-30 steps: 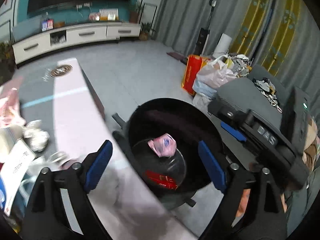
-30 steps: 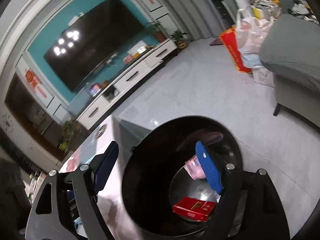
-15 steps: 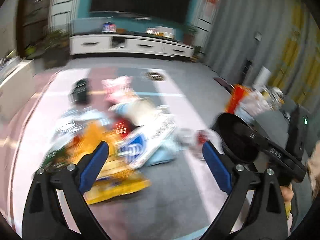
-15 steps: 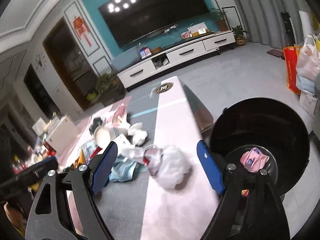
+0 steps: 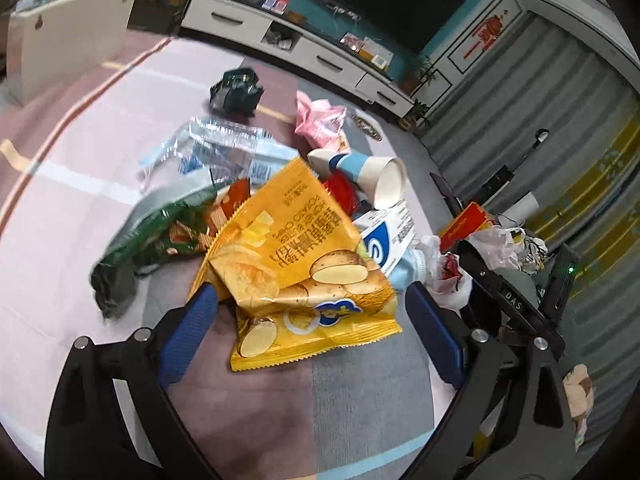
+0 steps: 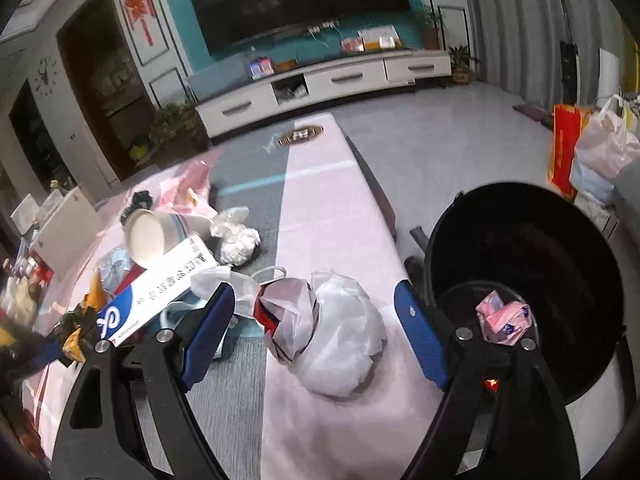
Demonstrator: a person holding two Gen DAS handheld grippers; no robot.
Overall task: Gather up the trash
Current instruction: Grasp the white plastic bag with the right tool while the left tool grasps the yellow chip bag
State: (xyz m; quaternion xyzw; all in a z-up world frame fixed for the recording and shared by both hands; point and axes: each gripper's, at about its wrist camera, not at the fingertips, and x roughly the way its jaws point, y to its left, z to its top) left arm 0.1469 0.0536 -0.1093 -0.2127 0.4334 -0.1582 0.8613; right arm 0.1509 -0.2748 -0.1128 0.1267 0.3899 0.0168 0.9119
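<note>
On the table (image 5: 100, 128), a dark green snack bag (image 5: 156, 232) lay toward the left side, with a clear plastic wrapper (image 5: 216, 148) and a crumpled black wrapper (image 5: 237, 92) farther back toward the far edge. The left gripper (image 5: 310, 332) hung over the near part of the table with its jaws apart, and the bottom of a yellow potato chip bag (image 5: 296, 264) lay between the blue pads (image 5: 188, 336) without being pinched. Beyond it lay a paper cup (image 5: 376, 176) on its side, a pink wrapper (image 5: 320, 122) and a white and blue box (image 5: 388, 236). The right gripper (image 6: 316, 332) also stood wide apart above the table's right edge, framing a crumpled white plastic bag (image 6: 340, 340) with something red inside; the pads did not touch it. Off that right edge stood a black trash bin (image 6: 532, 248) on the floor, holding a pink wrapper (image 6: 504, 316) and a red item low down.
</note>
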